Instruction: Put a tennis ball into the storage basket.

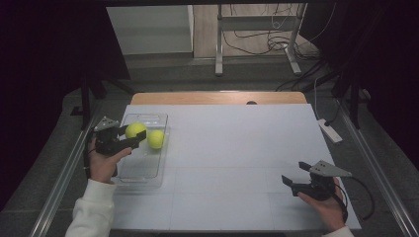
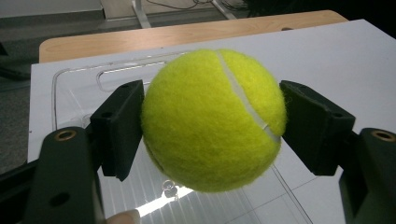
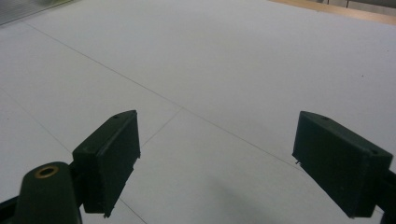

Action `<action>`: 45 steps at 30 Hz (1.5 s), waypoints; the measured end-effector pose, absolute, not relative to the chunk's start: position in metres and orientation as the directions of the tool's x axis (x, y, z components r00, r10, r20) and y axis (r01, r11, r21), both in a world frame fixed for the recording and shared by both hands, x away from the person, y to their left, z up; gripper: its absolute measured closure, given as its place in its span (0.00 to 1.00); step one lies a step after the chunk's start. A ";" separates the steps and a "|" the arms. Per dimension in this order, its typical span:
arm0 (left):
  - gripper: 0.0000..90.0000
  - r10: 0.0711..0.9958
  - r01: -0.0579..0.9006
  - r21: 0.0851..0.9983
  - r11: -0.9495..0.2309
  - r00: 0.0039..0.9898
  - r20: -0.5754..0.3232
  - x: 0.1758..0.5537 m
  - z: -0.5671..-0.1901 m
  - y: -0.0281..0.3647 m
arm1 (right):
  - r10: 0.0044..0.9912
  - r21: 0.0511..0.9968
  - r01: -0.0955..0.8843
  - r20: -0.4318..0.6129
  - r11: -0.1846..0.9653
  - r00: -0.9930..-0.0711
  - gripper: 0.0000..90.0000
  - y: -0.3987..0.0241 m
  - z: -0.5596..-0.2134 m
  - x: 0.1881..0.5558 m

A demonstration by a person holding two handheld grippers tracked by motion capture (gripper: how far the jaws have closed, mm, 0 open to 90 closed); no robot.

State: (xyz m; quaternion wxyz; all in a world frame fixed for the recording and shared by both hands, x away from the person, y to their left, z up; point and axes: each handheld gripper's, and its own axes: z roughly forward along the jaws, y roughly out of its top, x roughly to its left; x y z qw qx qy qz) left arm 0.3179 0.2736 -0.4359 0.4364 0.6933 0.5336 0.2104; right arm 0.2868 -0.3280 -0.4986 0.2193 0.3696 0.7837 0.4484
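A yellow tennis ball [image 2: 212,119] sits squeezed between both pads of my left gripper [image 2: 212,128], held above a clear plastic tray [image 2: 74,77]. From above, that held ball [image 1: 135,130] and the left gripper [image 1: 129,137] hang over the tray [image 1: 143,170] at the table's left. A second tennis ball [image 1: 156,138] lies inside the tray just to the right of the held one. Near the front right of the white table top [image 1: 237,148], my right gripper [image 1: 292,178] is open with nothing between its jaws. In the right gripper view the right gripper [image 3: 217,163] looks over bare white surface.
The tray runs lengthwise along the table's left side. A wooden strip [image 1: 217,98] borders the far edge. Beyond it stand a metal frame [image 1: 257,39] and floor cables. A white power strip [image 1: 330,130] lies off the right edge. Metal rails flank both sides.
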 end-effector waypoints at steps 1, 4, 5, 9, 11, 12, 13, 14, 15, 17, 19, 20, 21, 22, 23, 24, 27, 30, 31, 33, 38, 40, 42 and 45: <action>0.30 0.923 0.556 0.830 -0.050 0.342 -0.174 0.318 -0.436 0.274 | 0.776 0.865 0.383 -0.012 0.325 -0.631 0.17 -0.328 -0.499 0.287; 0.30 0.925 0.562 0.825 -0.048 0.337 -0.176 0.318 -0.437 0.275 | 0.776 0.865 0.382 -0.013 0.325 -0.631 0.17 -0.328 -0.498 0.287; 0.30 0.925 0.564 0.825 -0.048 0.337 -0.177 0.318 -0.438 0.275 | 0.776 0.865 0.382 -0.012 0.324 -0.630 0.17 -0.328 -0.498 0.287; 0.30 0.928 0.567 0.822 -0.050 0.331 -0.172 0.317 -0.439 0.277 | 0.775 0.865 0.382 -0.013 0.325 -0.631 0.17 -0.328 -0.499 0.287; 0.30 0.928 0.571 0.820 -0.051 0.330 -0.172 0.317 -0.440 0.279 | 0.775 0.864 0.382 -0.013 0.327 -0.632 0.17 -0.328 -0.499 0.287; 0.30 0.929 0.575 0.817 -0.051 0.327 -0.172 0.317 -0.441 0.279 | 0.775 0.864 0.383 -0.013 0.326 -0.632 0.17 -0.328 -0.499 0.287; 0.30 0.930 0.577 0.815 -0.053 0.327 -0.171 0.318 -0.441 0.280 | 0.775 0.863 0.385 -0.012 0.326 -0.631 0.17 -0.328 -0.499 0.287; 0.30 0.931 0.581 0.812 -0.051 0.323 -0.172 0.318 -0.442 0.280 | 0.776 0.864 0.385 -0.011 0.326 -0.631 0.17 -0.328 -0.499 0.287; 0.30 0.931 0.583 0.811 -0.052 0.323 -0.172 0.318 -0.443 0.280 | 0.776 0.864 0.384 -0.012 0.325 -0.631 0.17 -0.328 -0.499 0.287; 0.30 0.932 0.589 0.806 -0.063 0.323 -0.163 0.317 -0.444 0.280 | 0.776 0.864 0.383 -0.012 0.325 -0.630 0.17 -0.328 -0.499 0.287; 0.30 0.932 0.592 0.803 -0.070 0.325 -0.159 0.317 -0.444 0.280 | 0.776 0.865 0.383 -0.012 0.325 -0.631 0.17 -0.328 -0.499 0.287; 0.30 0.933 0.594 0.801 -0.072 0.325 -0.157 0.317 -0.445 0.280 | 0.776 0.864 0.383 -0.012 0.325 -0.631 0.17 -0.328 -0.499 0.287; 0.30 0.933 0.595 0.800 -0.074 0.325 -0.156 0.316 -0.445 0.280 | 0.775 0.865 0.382 -0.013 0.326 -0.631 0.17 -0.328 -0.499 0.287; 0.30 0.933 0.595 0.800 -0.074 0.325 -0.156 0.316 -0.445 0.280 | 0.775 0.864 0.382 -0.014 0.327 -0.632 0.17 -0.328 -0.499 0.287; 0.30 0.933 0.600 0.797 -0.071 0.323 -0.159 0.316 -0.446 0.280 | 0.775 0.864 0.382 -0.013 0.327 -0.632 0.17 -0.328 -0.499 0.287; 0.30 0.933 0.602 0.795 -0.072 0.322 -0.159 0.317 -0.447 0.281 | 0.775 0.864 0.383 -0.013 0.326 -0.631 0.17 -0.328 -0.499 0.287; 0.30 0.933 0.610 0.789 -0.077 0.322 -0.158 0.317 -0.449 0.281 | 0.776 0.864 0.384 -0.012 0.326 -0.631 0.17 -0.328 -0.499 0.287; 0.30 0.935 0.616 0.783 -0.089 0.323 -0.148 0.318 -0.451 0.281 | 0.776 0.864 0.384 -0.012 0.326 -0.631 0.17 -0.328 -0.499 0.287; 0.30 0.936 0.618 0.781 -0.089 0.320 -0.146 0.318 -0.451 0.280 | 0.776 0.864 0.384 -0.012 0.326 -0.631 0.17 -0.328 -0.499 0.287; 0.30 0.935 0.619 0.780 -0.093 0.323 -0.144 0.318 -0.451 0.281 | 0.776 0.864 0.385 -0.011 0.325 -0.630 0.17 -0.328 -0.499 0.287; 0.30 0.936 0.630 0.771 -0.095 0.321 -0.147 0.318 -0.454 0.281 | 0.776 0.864 0.385 -0.011 0.325 -0.631 0.17 -0.328 -0.499 0.287; 0.30 0.935 0.633 0.768 -0.096 0.321 -0.148 0.318 -0.455 0.281 | 0.776 0.864 0.385 -0.011 0.326 -0.631 0.17 -0.328 -0.499 0.287; 0.30 0.935 0.635 0.766 -0.099 0.324 -0.147 0.318 -0.456 0.281 | 0.776 0.863 0.385 -0.012 0.326 -0.631 0.17 -0.328 -0.499 0.287; 0.30 0.934 0.639 0.763 -0.103 0.327 -0.147 0.318 -0.457 0.281 | 0.775 0.863 0.385 -0.013 0.327 -0.632 0.17 -0.328 -0.499 0.287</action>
